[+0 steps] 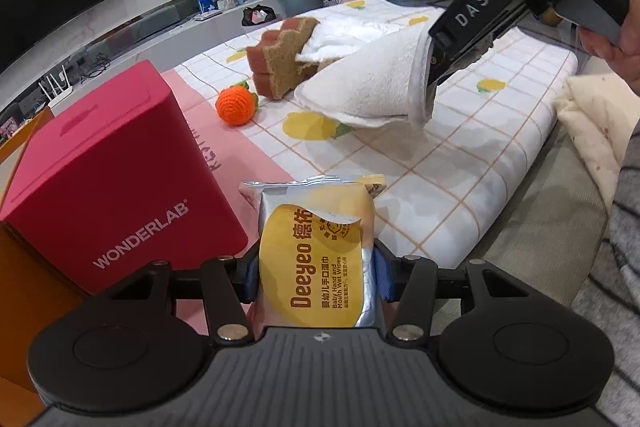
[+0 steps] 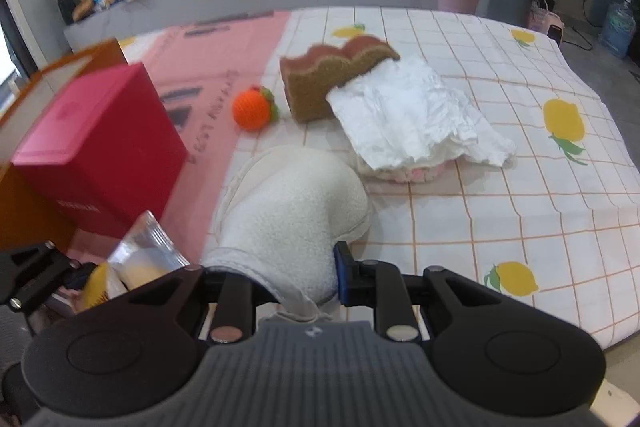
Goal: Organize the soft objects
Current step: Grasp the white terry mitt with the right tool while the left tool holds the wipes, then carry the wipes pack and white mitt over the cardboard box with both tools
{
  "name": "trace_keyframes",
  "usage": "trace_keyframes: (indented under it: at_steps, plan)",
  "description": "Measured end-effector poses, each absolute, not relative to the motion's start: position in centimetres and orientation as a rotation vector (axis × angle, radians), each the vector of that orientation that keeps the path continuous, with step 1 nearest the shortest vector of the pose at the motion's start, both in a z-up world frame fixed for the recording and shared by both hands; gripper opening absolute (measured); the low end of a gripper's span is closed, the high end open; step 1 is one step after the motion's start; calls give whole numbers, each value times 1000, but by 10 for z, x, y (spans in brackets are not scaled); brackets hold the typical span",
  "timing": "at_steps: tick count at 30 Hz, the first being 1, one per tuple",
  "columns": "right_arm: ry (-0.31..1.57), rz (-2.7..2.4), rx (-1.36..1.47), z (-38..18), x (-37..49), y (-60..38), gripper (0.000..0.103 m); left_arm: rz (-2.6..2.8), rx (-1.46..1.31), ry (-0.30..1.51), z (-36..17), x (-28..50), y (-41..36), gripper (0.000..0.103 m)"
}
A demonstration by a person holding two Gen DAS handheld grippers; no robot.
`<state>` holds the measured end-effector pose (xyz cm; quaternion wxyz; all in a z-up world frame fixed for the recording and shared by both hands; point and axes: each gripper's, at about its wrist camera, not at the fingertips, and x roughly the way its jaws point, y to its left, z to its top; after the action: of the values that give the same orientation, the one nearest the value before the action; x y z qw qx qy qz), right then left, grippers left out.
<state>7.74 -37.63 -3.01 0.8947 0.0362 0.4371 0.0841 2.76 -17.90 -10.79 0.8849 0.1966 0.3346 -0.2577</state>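
Note:
My left gripper (image 1: 316, 275) is shut on a yellow and silver pack of baby wet wipes (image 1: 318, 247) and holds it upright above the mat's near edge. The pack also shows in the right wrist view (image 2: 132, 267). My right gripper (image 2: 280, 275) is shut on a folded white towel (image 2: 288, 211), held above the mat; from the left wrist view the towel (image 1: 368, 83) hangs from the right gripper (image 1: 434, 67). A brown and red sponge (image 2: 320, 79), an orange crocheted ball (image 2: 250, 109) and a crumpled white cloth (image 2: 412, 115) lie on the mat.
A red WONDERLAB box (image 1: 104, 183) stands on the pink part of the mat at the left, inside an orange container (image 2: 60, 67). The checked lemon-print mat (image 2: 520, 211) stretches right. A cream blanket (image 1: 596, 131) lies off the mat's right edge.

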Motion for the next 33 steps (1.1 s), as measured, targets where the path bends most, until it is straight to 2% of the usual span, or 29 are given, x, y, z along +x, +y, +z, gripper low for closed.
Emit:
trace_keyframes:
  at_steps: [13, 19, 28, 33]
  plan:
    - [765, 93, 51, 8, 66, -392, 20, -595, 284, 632, -55, 46, -212, 59]
    - [621, -67, 104, 42, 83, -422, 20, -601, 228, 704, -28, 96, -236, 59]
    - [698, -63, 144, 48, 179, -418, 20, -470, 132, 782, 6, 206, -218, 59]
    - [727, -14, 107, 48, 213, -372, 20, -345, 102, 782, 28, 236, -166, 59]
